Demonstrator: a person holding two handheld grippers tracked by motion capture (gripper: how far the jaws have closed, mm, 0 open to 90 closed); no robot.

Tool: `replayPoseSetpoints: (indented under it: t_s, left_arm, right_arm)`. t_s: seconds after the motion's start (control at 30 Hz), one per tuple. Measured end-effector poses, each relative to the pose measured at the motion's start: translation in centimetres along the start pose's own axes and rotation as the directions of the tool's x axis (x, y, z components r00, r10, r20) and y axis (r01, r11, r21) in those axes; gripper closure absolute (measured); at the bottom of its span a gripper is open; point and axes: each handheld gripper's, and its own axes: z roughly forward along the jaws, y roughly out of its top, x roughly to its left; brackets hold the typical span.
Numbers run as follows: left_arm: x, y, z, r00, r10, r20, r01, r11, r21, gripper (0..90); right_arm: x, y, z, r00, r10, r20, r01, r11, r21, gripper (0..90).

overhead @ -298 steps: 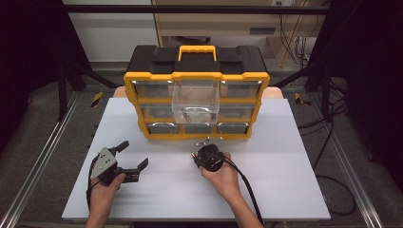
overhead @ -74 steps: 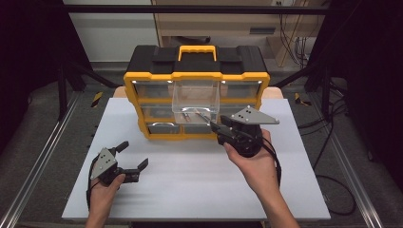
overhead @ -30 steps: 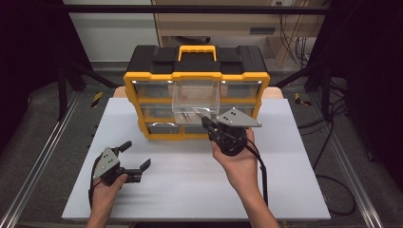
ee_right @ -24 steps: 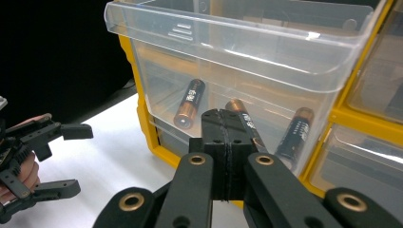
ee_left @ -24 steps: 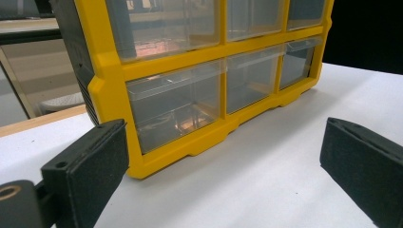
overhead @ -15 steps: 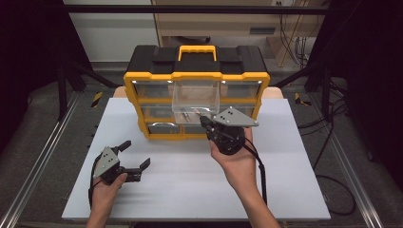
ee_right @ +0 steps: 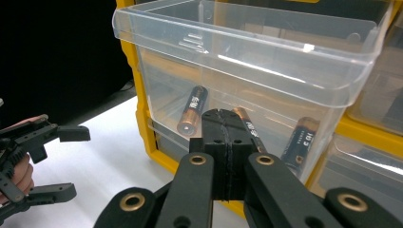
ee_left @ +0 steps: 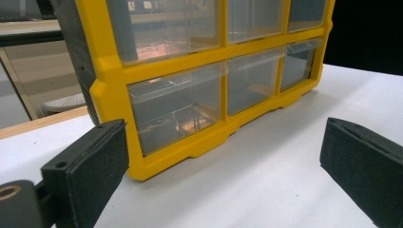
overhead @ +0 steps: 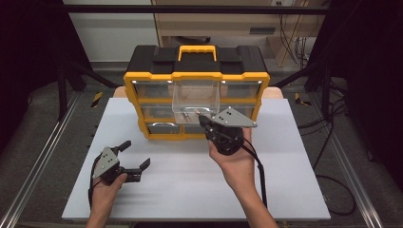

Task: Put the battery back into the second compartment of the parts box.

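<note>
Right gripper view puts me almost at the lip of the clear drawer (ee_right: 247, 57), a pulled-out bin of thin see-through plastic with a rolled rim and rounded corners. It juts from the yellow-framed organizer (overhead: 196, 95), its open top facing up and its long axis running across the cabinet front.

3 batteries lie inside, slim cylinders with copper-coloured ends and black bodies. The left battery (ee_right: 192, 110) slants with one metal end toward the camera. The middle battery (ee_right: 247, 124) is partly hidden behind the jaw tips. The right battery (ee_right: 300, 137) leans more upright, printing down its side.

The right gripper (ee_right: 222, 124) has its 2 black jaws pressed flat together with nothing between them, the matte tips just in front of the drawer's front wall. Whether they touch it, I cannot tell.

From the high view the drawer sits in the middle column of the organizer's upper rows, sticking out over the white table (overhead: 190, 190).

The left gripper (overhead: 134, 156) rests low near the table's front-left, well apart from the cabinet. Its grainy, blocky black pads (ee_left: 90, 161) are spread wide and empty.
</note>
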Motion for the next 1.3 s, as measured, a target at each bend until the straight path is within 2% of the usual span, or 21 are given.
replayPoseSetpoints:
  t_s: [0.1,0.3,0.7,1.3]
  left_arm:
    - [-0.06,0.06,0.24,1.0000,-0.006,0.005,0.006,1.0000,-0.004,2.0]
    - [-0.23,-0.04,0.63,0.9998,0.008,0.018,-0.008,0.9999,0.010,2.0]
    - [-0.19,-0.06,0.45,0.9999,0.005,0.012,-0.005,0.9999,0.009,2.0]
    - [-0.11,-0.07,0.41,0.9999,0.003,0.011,-0.003,1.0000,0.008,2.0]
  right_arm:
    - [-0.14,-0.14,-0.09,1.0000,0.003,0.004,-0.003,1.000,0.000,90.0]
    - [-0.34,-0.16,-0.25,1.0000,0.002,0.007,-0.002,1.000,0.005,90.0]
    - [-0.33,0.06,-0.31,1.0000,0.000,0.004,0.000,1.000,-0.014,90.0]
    - [-0.55,0.19,-0.34,1.0000,-0.003,0.004,0.003,1.000,-0.011,90.0]
